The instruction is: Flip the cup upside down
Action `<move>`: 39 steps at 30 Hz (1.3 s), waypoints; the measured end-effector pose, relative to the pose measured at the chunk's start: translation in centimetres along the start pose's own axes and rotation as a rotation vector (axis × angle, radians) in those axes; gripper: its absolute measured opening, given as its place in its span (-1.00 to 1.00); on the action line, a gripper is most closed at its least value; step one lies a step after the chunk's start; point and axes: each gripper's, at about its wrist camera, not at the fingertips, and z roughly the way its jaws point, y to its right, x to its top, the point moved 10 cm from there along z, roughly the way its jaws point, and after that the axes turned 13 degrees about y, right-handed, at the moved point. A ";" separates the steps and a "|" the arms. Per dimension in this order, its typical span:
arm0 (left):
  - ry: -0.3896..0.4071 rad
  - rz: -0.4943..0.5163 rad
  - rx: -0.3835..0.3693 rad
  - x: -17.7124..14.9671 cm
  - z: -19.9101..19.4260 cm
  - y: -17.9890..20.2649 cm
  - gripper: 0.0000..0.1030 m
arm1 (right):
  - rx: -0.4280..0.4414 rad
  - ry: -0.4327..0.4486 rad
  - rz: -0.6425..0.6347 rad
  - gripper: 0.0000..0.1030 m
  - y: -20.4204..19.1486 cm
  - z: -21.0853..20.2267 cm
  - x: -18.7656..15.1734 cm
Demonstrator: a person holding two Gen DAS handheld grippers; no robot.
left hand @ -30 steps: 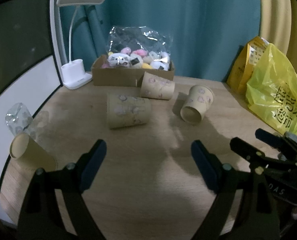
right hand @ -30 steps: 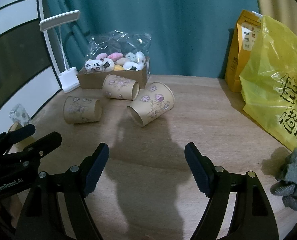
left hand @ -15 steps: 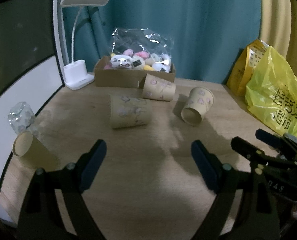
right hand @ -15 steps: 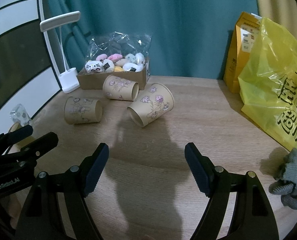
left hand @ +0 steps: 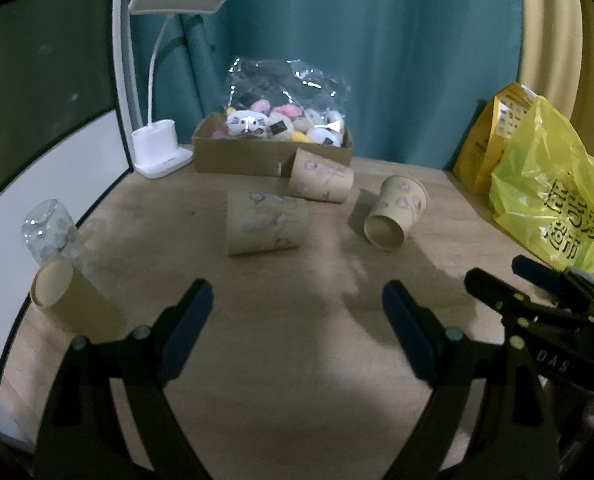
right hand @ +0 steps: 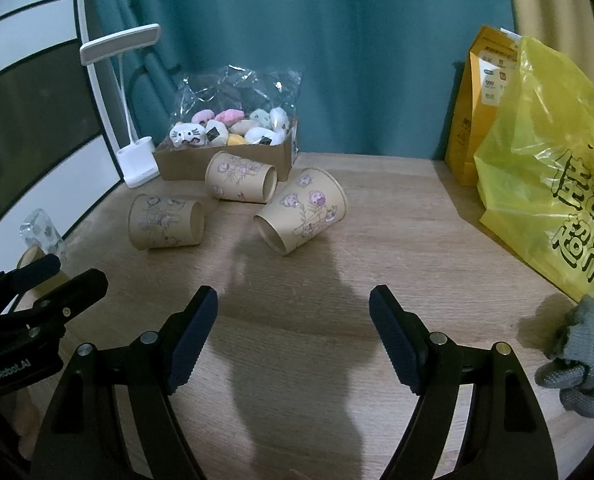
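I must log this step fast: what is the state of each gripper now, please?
Left gripper: open, holding nothing, above the wooden table.
Right gripper: open, holding nothing; the paper cups lie untouched.

Place: a room in a home, not a lab or shop
Backdrop: teal curtain (right hand: 337,60) and a cream curtain (left hand: 553,40) hang behind
Surface: wooden table (right hand: 377,260)
Lighting: white desk lamp (left hand: 165,80) at the back
Clutter: cardboard box of plush toys (right hand: 225,152), yellow shopping bag (right hand: 549,184), grey glove (right hand: 581,364)
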 end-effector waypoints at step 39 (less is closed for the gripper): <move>-0.053 0.254 -0.043 1.9 2.2 -0.3 0.71 | -0.004 -0.022 -0.004 0.57 0.1 0.6 -0.1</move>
